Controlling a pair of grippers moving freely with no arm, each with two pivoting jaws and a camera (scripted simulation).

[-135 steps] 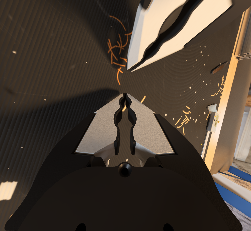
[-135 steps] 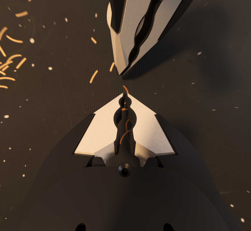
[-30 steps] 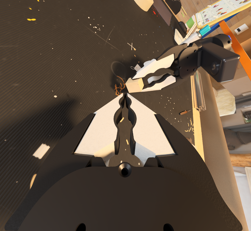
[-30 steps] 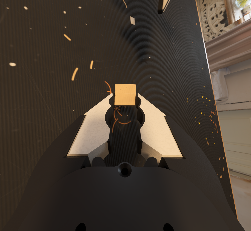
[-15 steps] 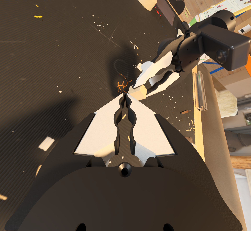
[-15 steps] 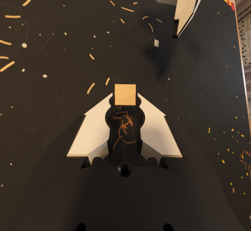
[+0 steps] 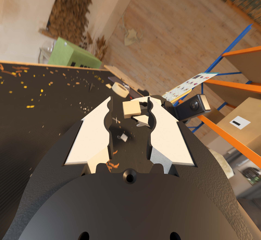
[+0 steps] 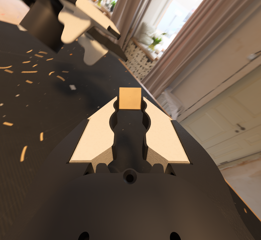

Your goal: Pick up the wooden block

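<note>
The wooden block (image 8: 130, 98) is a small pale cube clamped between the fingertips of my right gripper (image 8: 130, 97), held above the black mat (image 8: 42, 106). In the left wrist view the block (image 7: 131, 108) shows straight ahead, pinched by the right gripper's white fingers (image 7: 141, 118), with its black body behind. My left gripper (image 7: 129, 98) is open and empty, with its jaws standing wide. The block appears just beyond and between its tips and touches neither. The left gripper also shows in the right wrist view (image 8: 122, 47), at the upper left, above the mat.
A tape roll (image 7: 120, 90) lies at the mat's far edge and a green box (image 7: 70, 55) stands behind it. An orange and blue shelf (image 7: 226, 138) with a cardboard box (image 7: 240, 120) stands at the right. The table edge (image 8: 155, 99) runs just right of the block.
My left gripper has opened from shut. Both views have tilted up from the mat toward the room. The right gripper has raised the block and now faces the left gripper.
</note>
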